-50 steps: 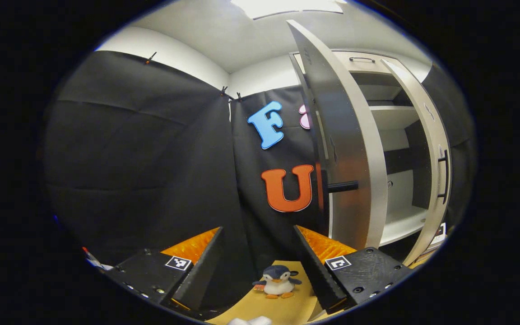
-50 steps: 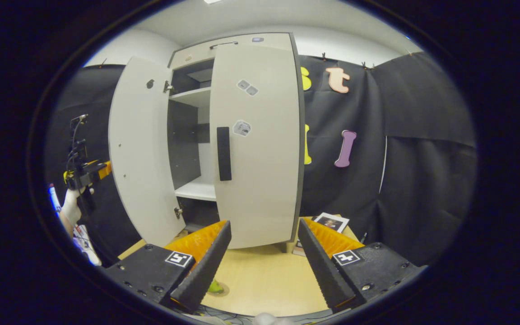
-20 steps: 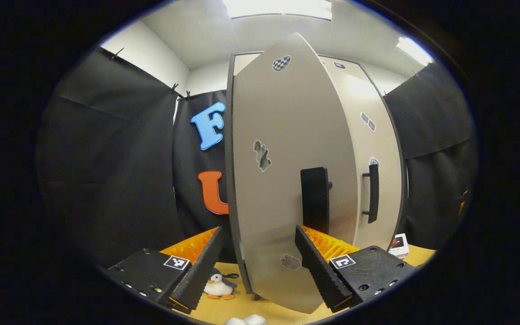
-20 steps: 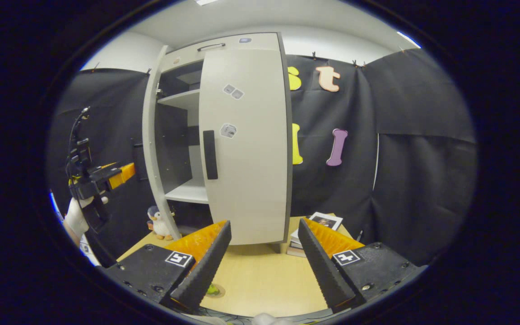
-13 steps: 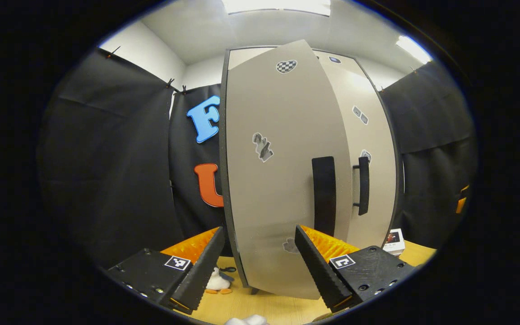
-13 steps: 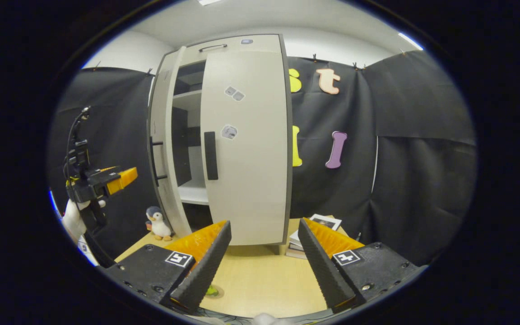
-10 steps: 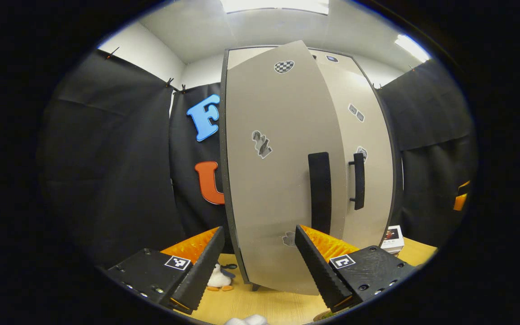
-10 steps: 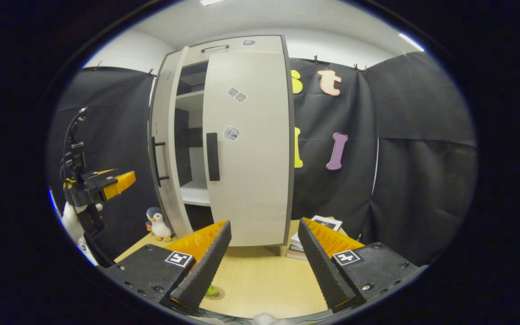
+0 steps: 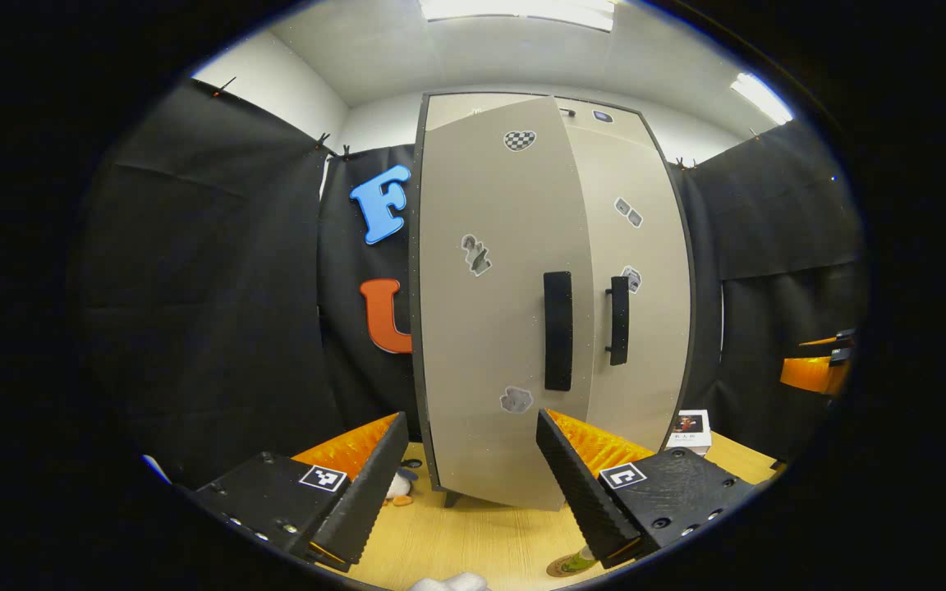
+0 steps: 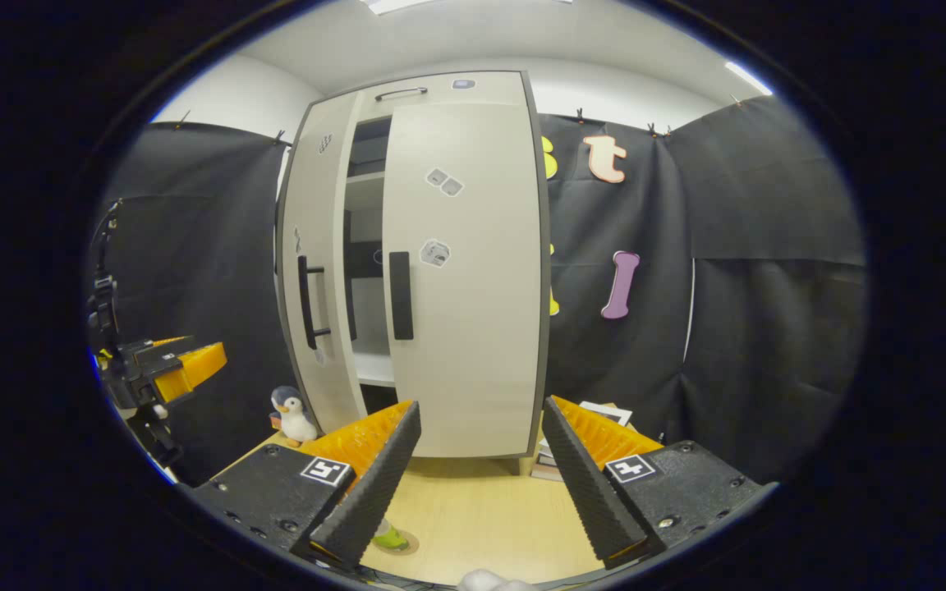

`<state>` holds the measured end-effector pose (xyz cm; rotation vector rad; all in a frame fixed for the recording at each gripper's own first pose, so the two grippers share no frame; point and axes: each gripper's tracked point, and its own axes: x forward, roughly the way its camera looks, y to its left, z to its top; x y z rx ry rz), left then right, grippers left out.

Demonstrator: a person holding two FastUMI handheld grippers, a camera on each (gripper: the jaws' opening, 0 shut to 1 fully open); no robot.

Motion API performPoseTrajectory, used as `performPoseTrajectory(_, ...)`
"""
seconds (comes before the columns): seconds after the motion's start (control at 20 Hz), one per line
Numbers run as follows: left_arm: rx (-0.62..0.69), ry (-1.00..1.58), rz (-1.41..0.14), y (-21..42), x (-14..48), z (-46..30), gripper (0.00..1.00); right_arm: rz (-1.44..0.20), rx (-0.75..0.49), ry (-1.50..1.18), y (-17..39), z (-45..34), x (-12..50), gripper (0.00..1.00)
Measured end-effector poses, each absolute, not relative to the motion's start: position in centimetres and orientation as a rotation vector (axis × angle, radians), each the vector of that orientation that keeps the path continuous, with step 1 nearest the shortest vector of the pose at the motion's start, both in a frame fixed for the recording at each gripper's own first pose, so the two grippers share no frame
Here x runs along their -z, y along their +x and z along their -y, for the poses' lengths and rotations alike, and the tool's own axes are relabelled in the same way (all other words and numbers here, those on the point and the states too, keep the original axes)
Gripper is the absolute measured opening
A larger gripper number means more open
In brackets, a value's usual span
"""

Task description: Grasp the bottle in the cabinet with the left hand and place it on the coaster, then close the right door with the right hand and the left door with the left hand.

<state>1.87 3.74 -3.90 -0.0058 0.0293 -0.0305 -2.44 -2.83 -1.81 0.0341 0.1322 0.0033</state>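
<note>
Left door (image 10: 313, 279) ajar; right door (image 10: 465, 279) shut.

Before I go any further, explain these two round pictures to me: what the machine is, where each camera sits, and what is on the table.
There is no robot. A person holds a pair of tongs in each hand, and a camera rides on each pair.

The left tongs are open and hold nothing; ahead stands the cabinet, its left door nearly shut.

The right tongs are open and empty too; the right door is shut, and a gap beside it shows shelves.

On the wooden table are a toy penguin, some books and a coaster with something green on it.
</note>
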Motion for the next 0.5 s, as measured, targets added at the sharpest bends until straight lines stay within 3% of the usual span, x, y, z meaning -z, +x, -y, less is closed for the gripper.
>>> performPoseTrajectory(0.35, 0.004, 0.021, -0.064, -0.5, 6.3, -3.2, 0.96, -0.161, -0.015, 0.049, -2.3, 1.8, 3.9, 0.95)
performPoseTrajectory(0.5, 0.002, 0.021, -0.065, -0.6, 6.3, -3.2, 0.96, -0.170, -0.021, 0.037, -2.4, 1.7, 4.2, 0.98)
